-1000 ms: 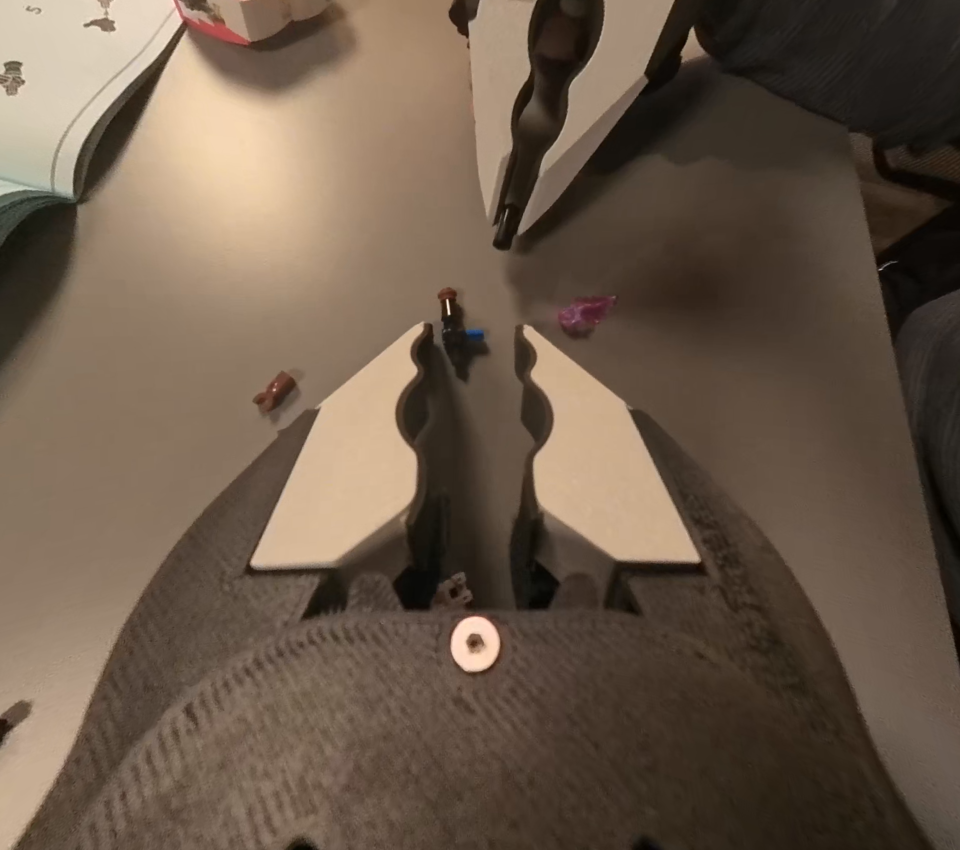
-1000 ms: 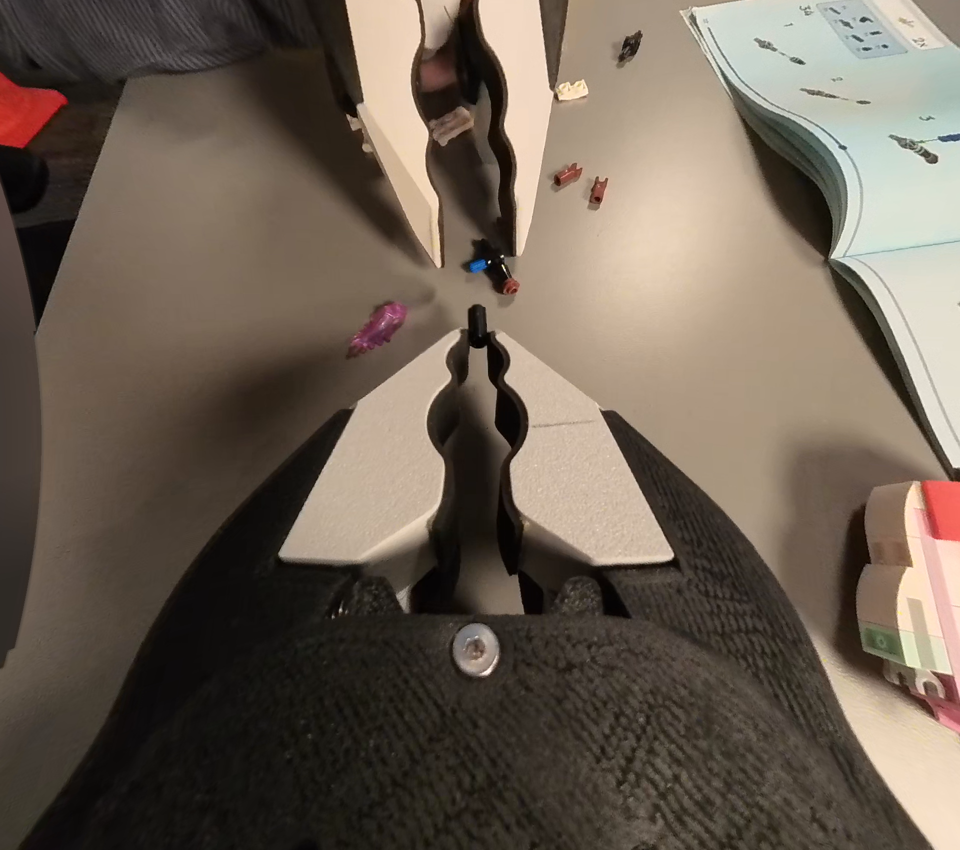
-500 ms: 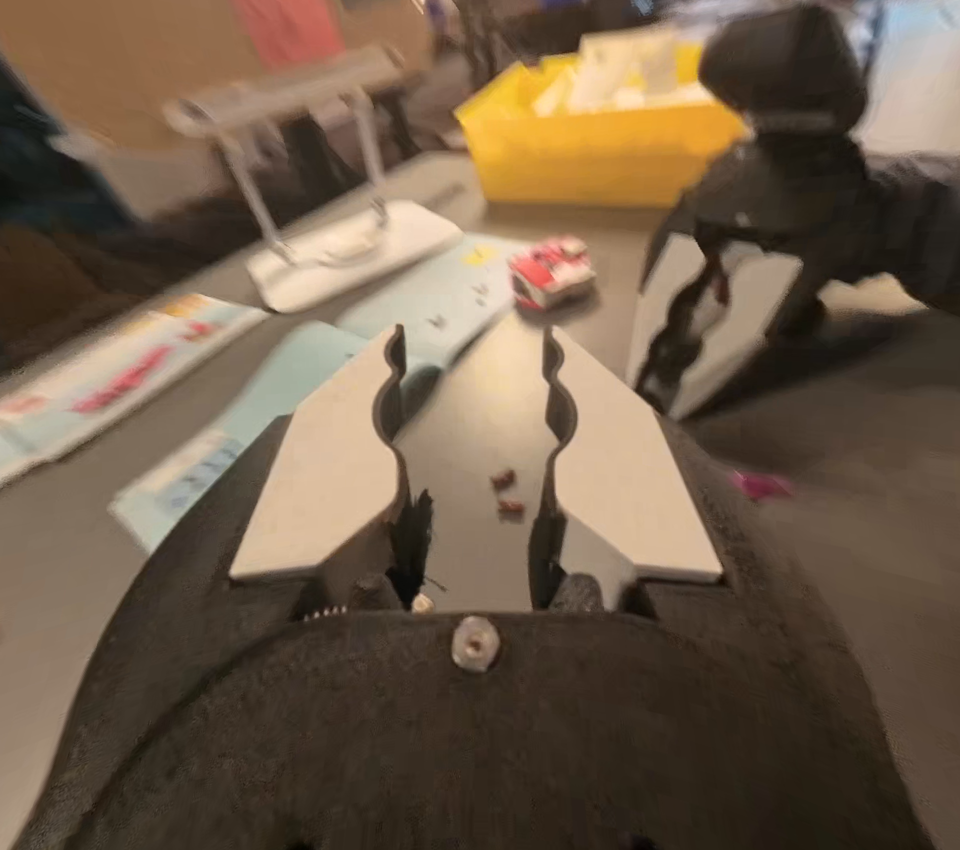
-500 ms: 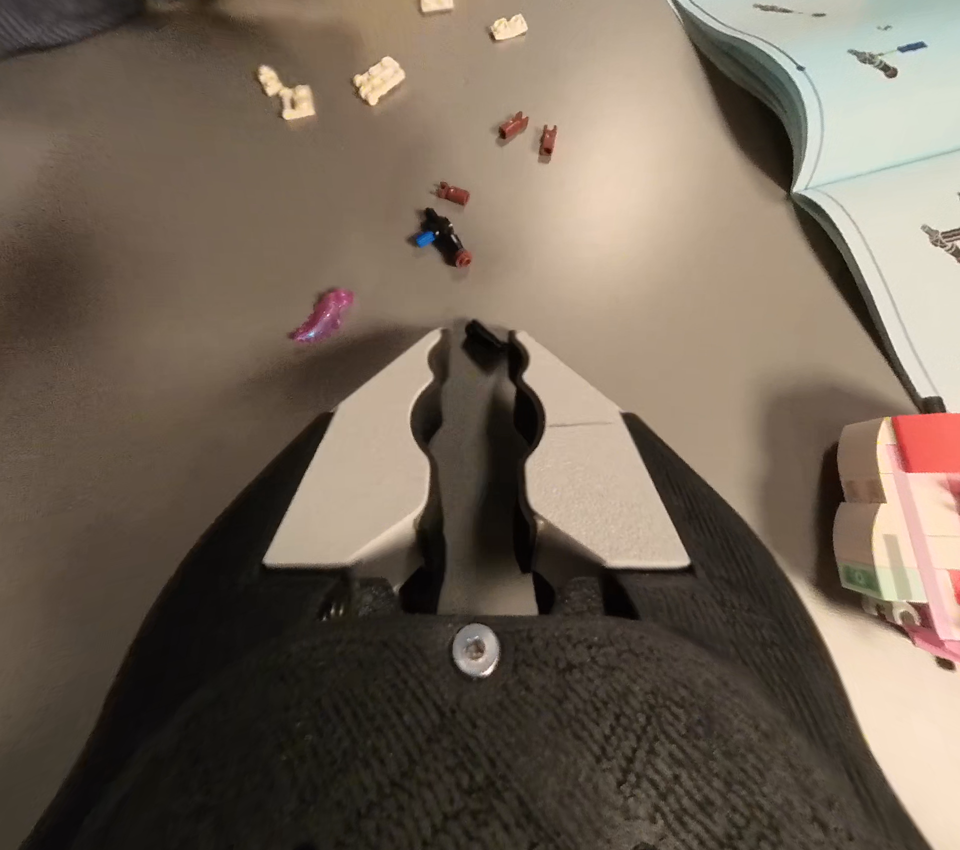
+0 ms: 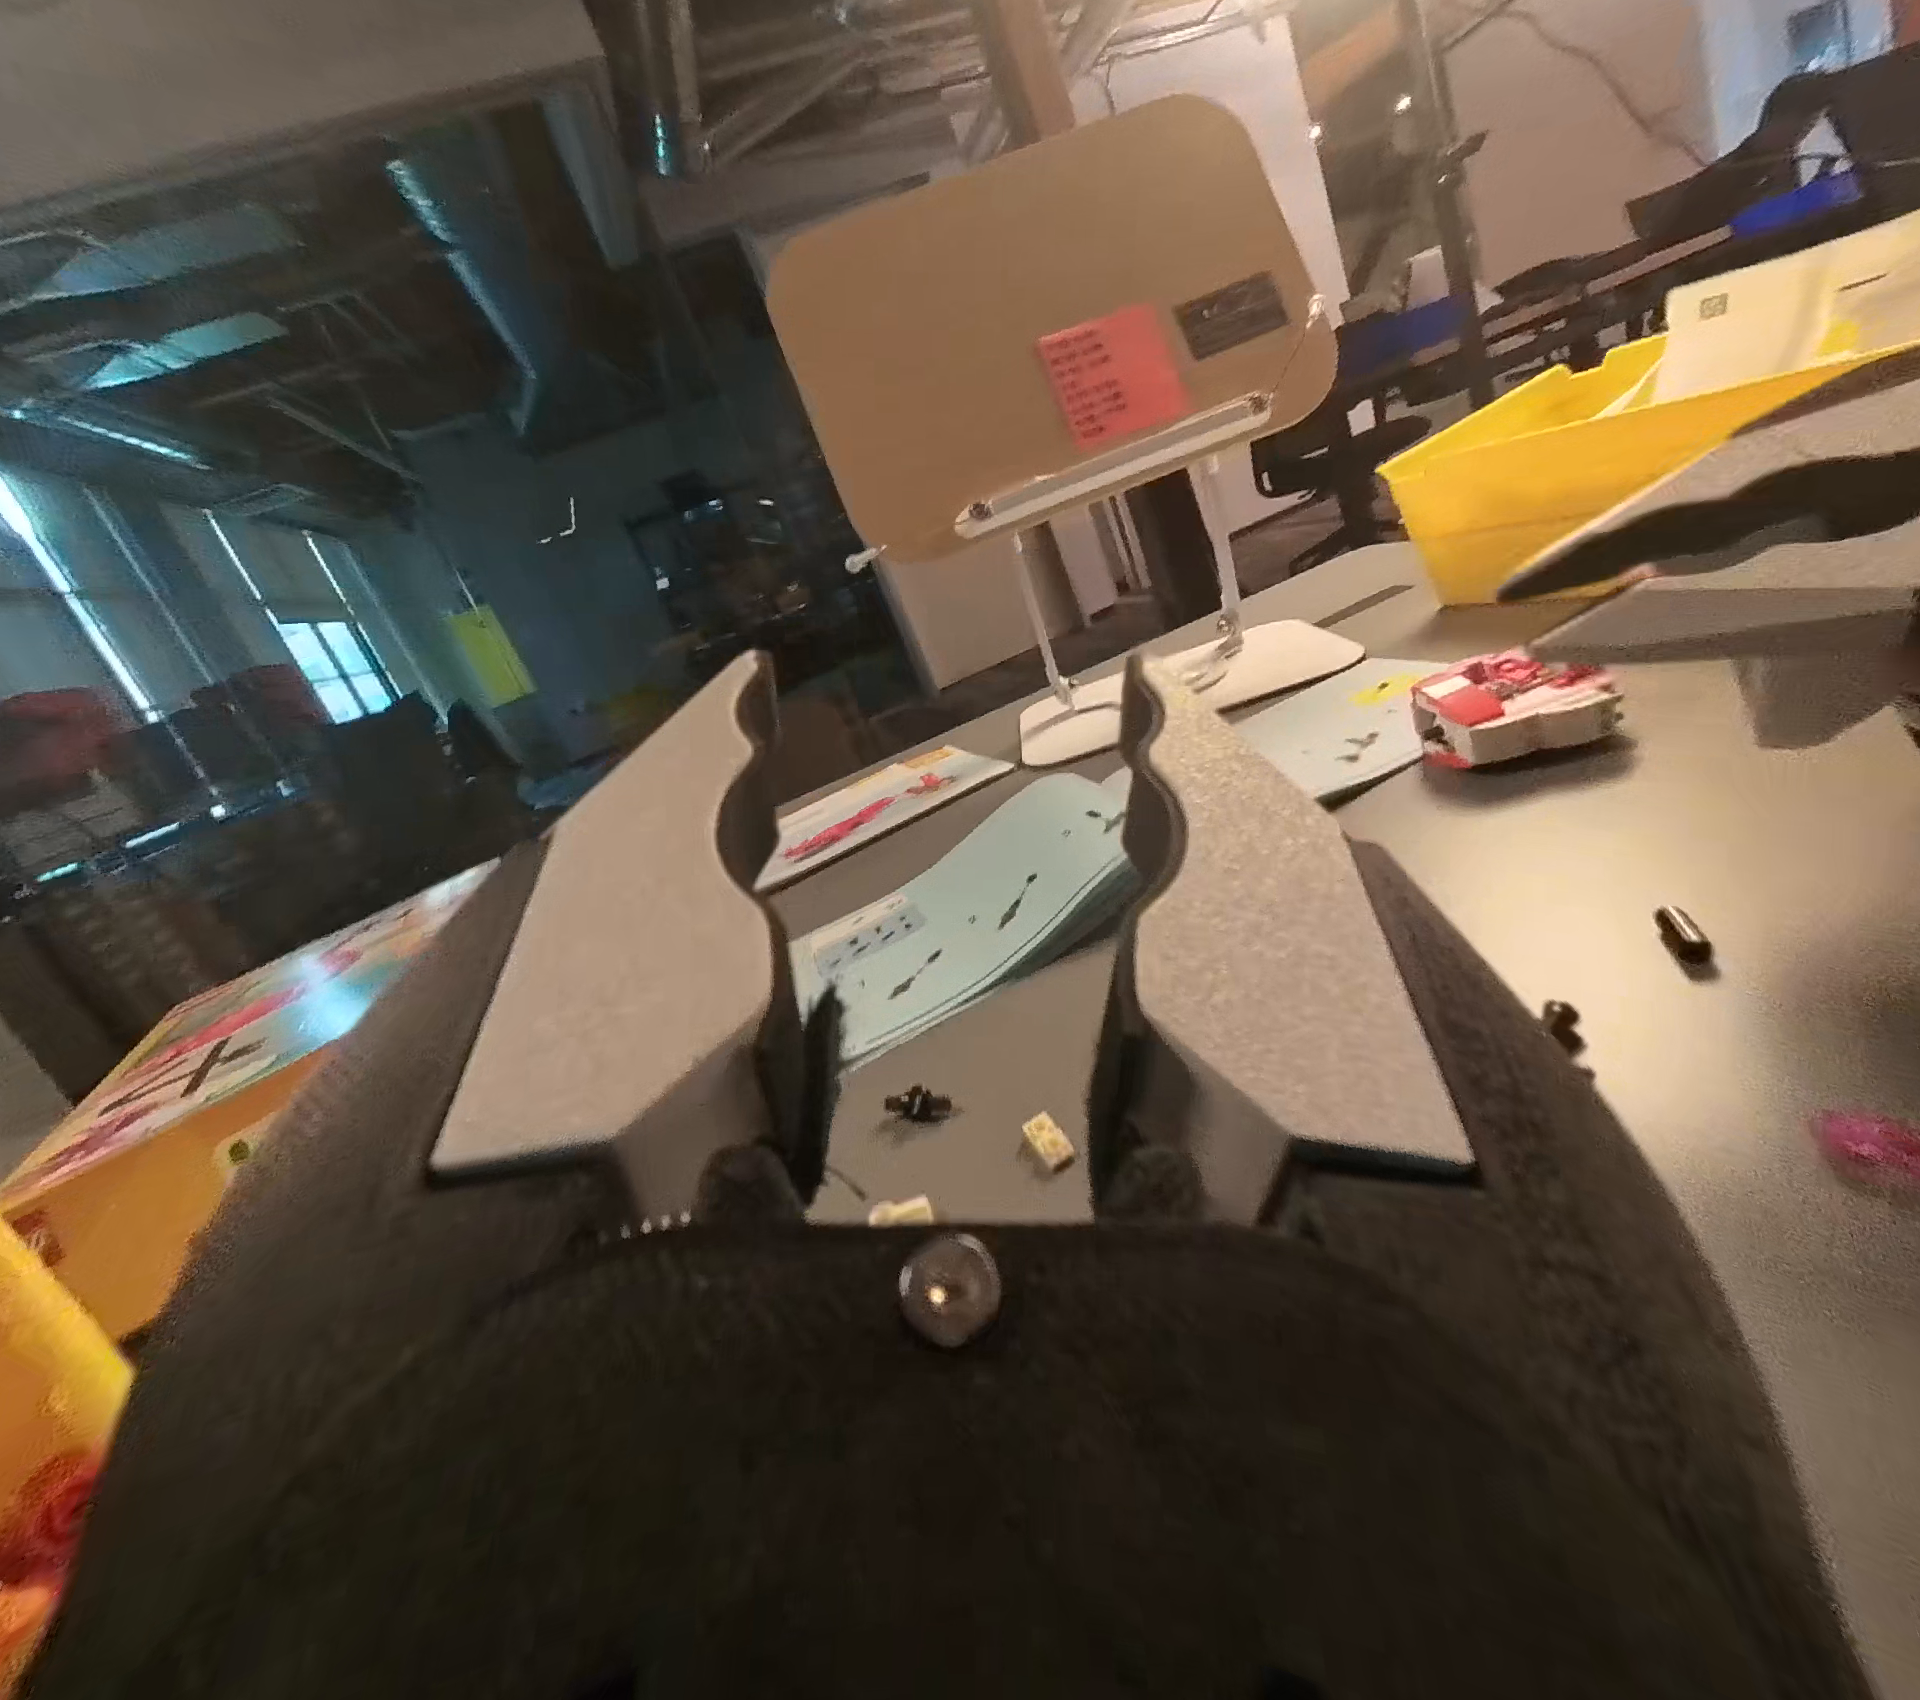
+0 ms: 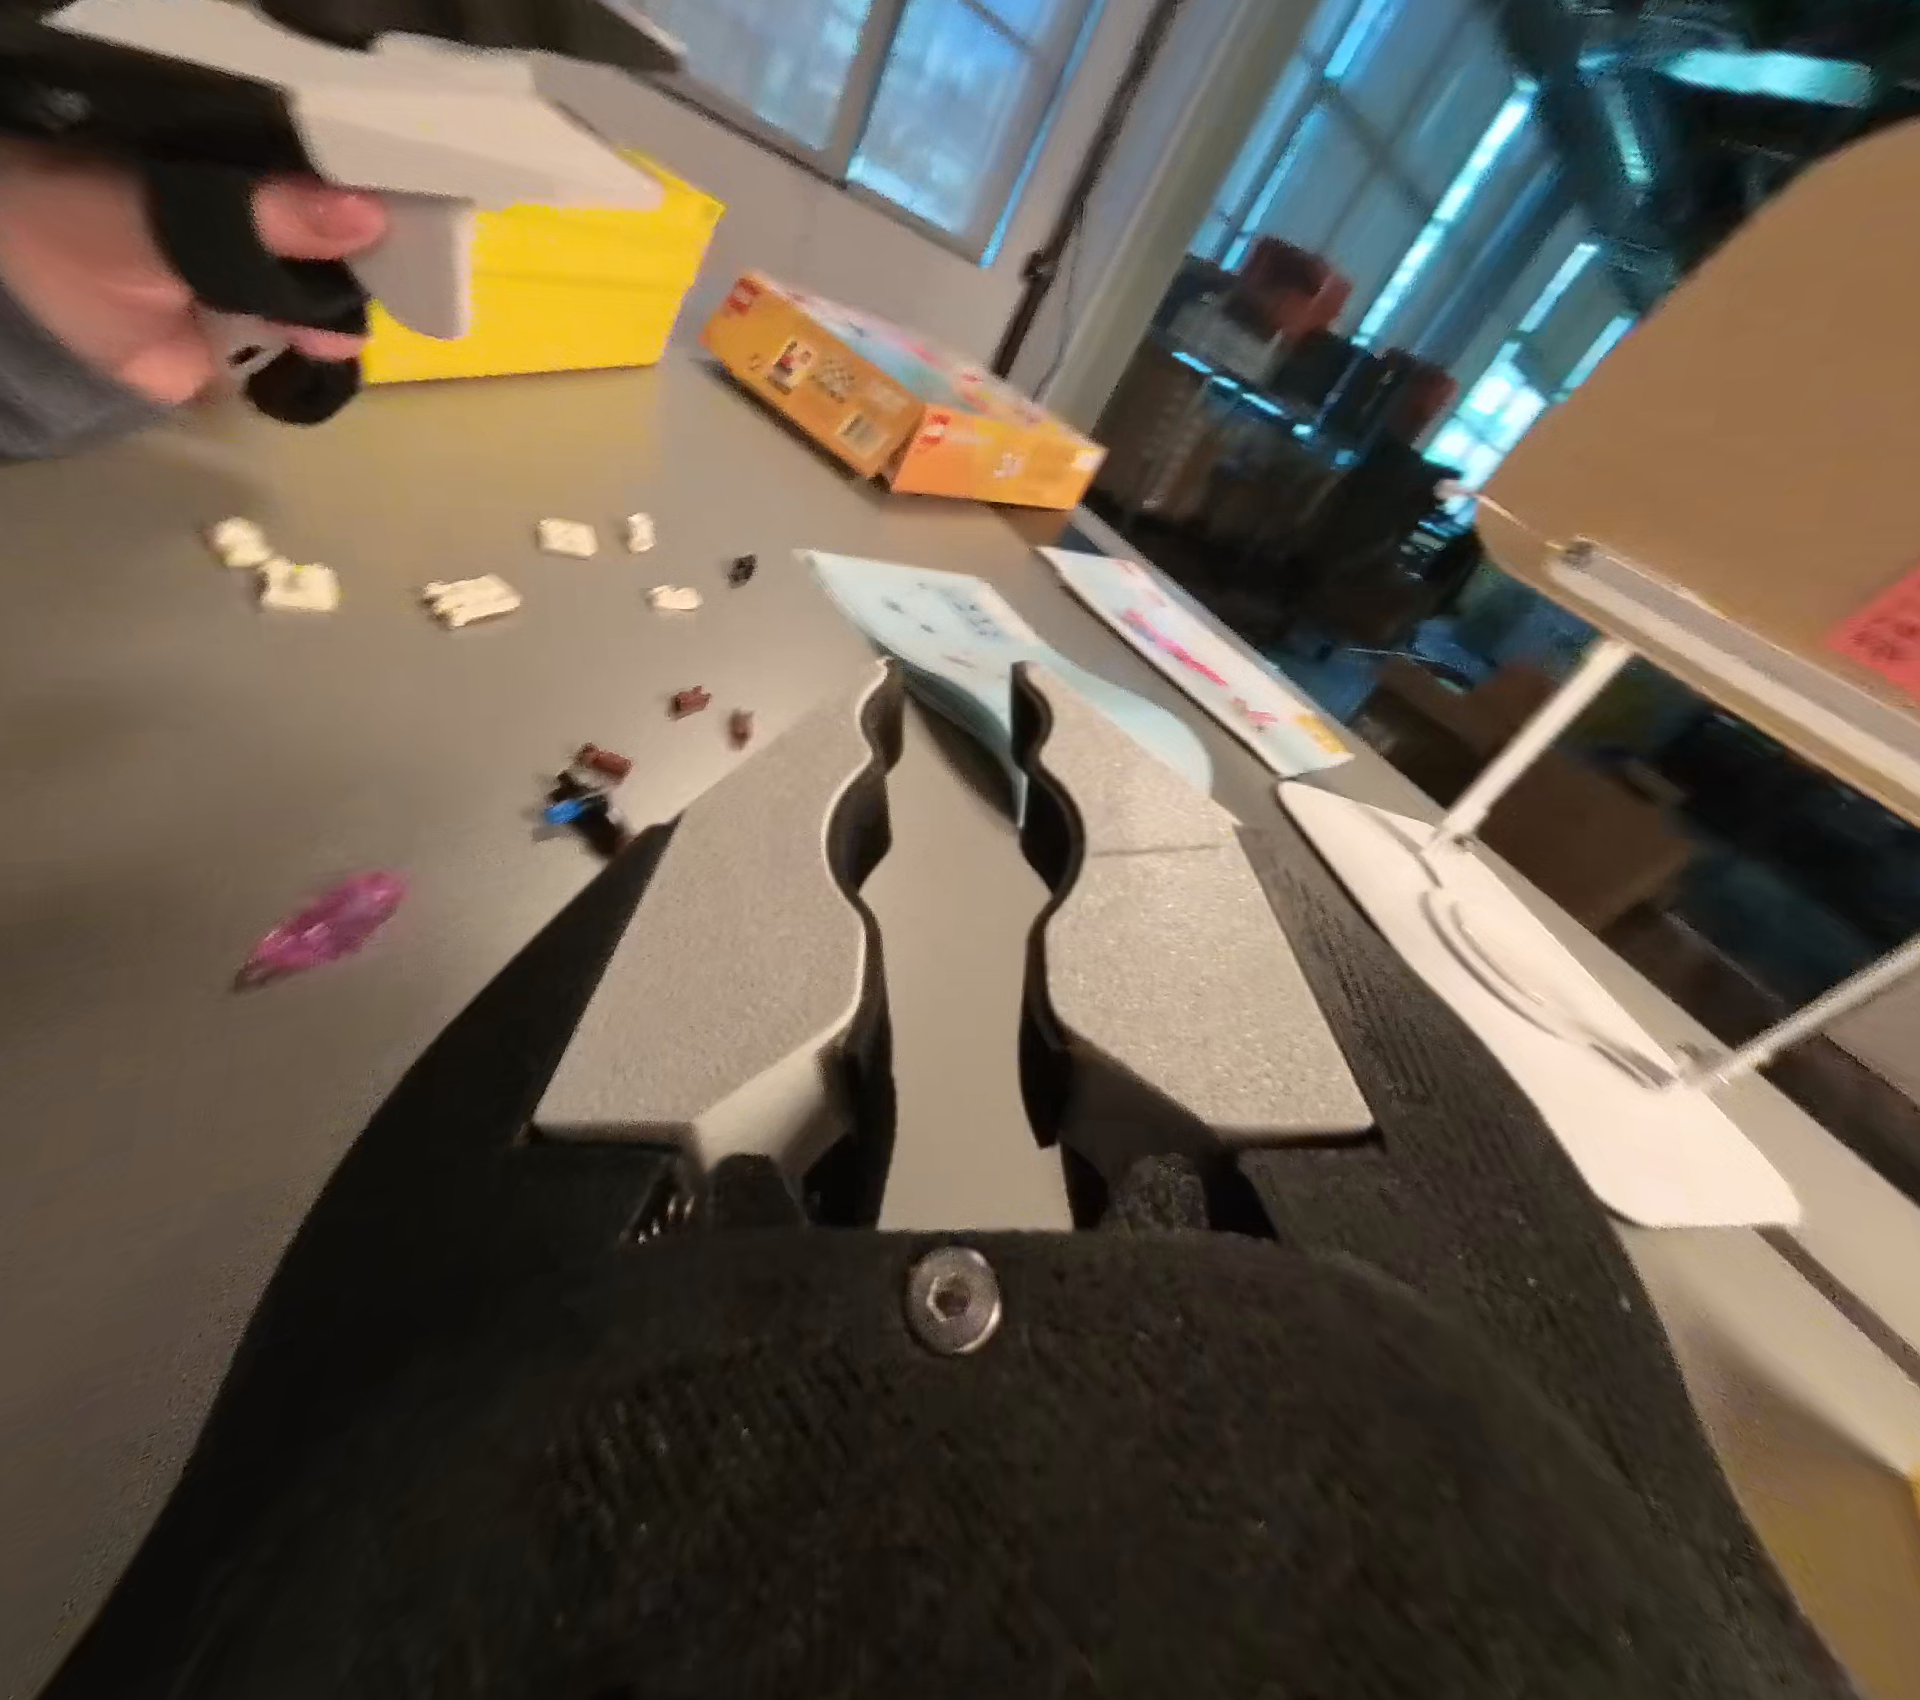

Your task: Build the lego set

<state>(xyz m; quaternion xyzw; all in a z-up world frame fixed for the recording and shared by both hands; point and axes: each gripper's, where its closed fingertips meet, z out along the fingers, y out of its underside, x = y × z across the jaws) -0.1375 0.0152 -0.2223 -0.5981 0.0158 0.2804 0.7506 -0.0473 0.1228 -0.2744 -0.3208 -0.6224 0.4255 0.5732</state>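
My left gripper (image 5: 945,668) is wide open with nothing between its fingers. It is raised over the grey table (image 5: 1662,819) and tilted towards the room. Below it lie a small black piece (image 5: 920,1107) and a cream piece (image 5: 1047,1141). My right gripper (image 6: 953,671) is open by a narrow gap and holds nothing. It points over an open light-blue booklet (image 6: 935,622). To its left lie a black-and-blue piece (image 6: 582,809), brown pieces (image 6: 688,701) and a purple translucent piece (image 6: 327,928). A small black peg (image 5: 1681,931) lies loose on the table.
A red-and-white brick model (image 5: 1507,705) sits beyond the booklet (image 5: 987,912). A yellow bin (image 6: 561,289), an orange box (image 6: 904,424) and a tan board on a white stand (image 5: 1049,331) stand around. Cream pieces (image 6: 470,601) are scattered. A hand (image 6: 94,300) holds the left gripper. To reach the small black peg (image 5: 1681,931) in a straight line is about 8 cm for my right fingers, about 15 cm for my left.
Both grippers rose from the table and tilted up towards the room. The left opened wider. The right's pads parted, and the small black peg they pinched is no longer at its tips.
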